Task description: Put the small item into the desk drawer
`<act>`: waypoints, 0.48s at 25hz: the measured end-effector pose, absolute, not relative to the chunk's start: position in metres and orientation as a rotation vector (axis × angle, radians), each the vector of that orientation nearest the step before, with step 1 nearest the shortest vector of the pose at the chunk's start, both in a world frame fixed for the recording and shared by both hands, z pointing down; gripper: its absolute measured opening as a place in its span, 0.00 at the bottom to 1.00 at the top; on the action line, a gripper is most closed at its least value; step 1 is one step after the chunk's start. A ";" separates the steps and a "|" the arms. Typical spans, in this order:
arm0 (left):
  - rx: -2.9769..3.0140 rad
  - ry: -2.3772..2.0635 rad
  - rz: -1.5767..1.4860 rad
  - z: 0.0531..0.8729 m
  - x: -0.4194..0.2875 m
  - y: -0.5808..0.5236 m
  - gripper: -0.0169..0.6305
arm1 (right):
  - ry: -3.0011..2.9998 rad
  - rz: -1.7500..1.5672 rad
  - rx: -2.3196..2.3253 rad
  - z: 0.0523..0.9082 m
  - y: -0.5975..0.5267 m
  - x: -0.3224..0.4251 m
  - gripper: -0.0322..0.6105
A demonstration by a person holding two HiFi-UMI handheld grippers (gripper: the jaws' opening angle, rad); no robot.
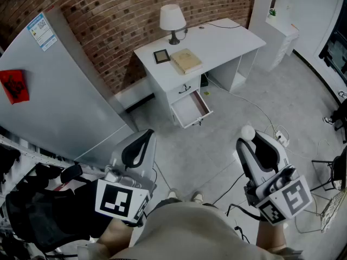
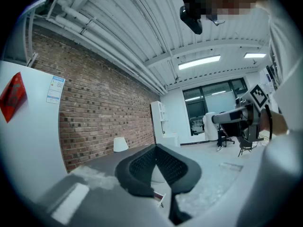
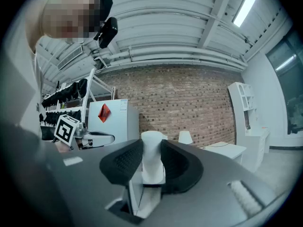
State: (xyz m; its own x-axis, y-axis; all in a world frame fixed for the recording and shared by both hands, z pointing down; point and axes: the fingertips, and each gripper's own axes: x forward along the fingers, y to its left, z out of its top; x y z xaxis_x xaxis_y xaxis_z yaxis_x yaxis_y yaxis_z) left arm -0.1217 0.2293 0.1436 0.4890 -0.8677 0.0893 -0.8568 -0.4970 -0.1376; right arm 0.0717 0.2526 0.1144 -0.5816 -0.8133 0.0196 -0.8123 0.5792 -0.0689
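While the person stands back on the grey floor, the head view shows the white desk [image 1: 227,37] at 12 o'clock, lamp [image 1: 172,18] and book [image 1: 186,60] on top, its desk drawer [image 1: 190,108] pulled open. The left gripper [image 1: 146,134] sits at 7 o'clock, the right gripper [image 1: 252,145] at 4 o'clock with the small white item [image 1: 248,131] at its tips, well apart from the drawer.

Left gripper view: the left gripper [image 2: 155,148] has its jaws pressed together at the tips, nothing between them; a brick wall [image 2: 104,112] runs at 9 o'clock.

Right gripper view: the right gripper [image 3: 152,145] pinches the small white item [image 3: 152,167] upright between its jaws.
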 end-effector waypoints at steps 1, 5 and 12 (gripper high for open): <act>-2.644 1.535 -0.226 0.143 -0.121 0.228 0.03 | 2.771 -0.123 -1.435 0.115 0.250 0.073 0.25; -2.646 1.526 -0.238 0.145 -0.114 0.224 0.03 | 2.760 -0.163 -1.462 0.121 0.243 0.078 0.25; -2.666 1.506 -0.262 0.153 -0.094 0.223 0.03 | 2.751 -0.201 -1.446 0.127 0.240 0.091 0.25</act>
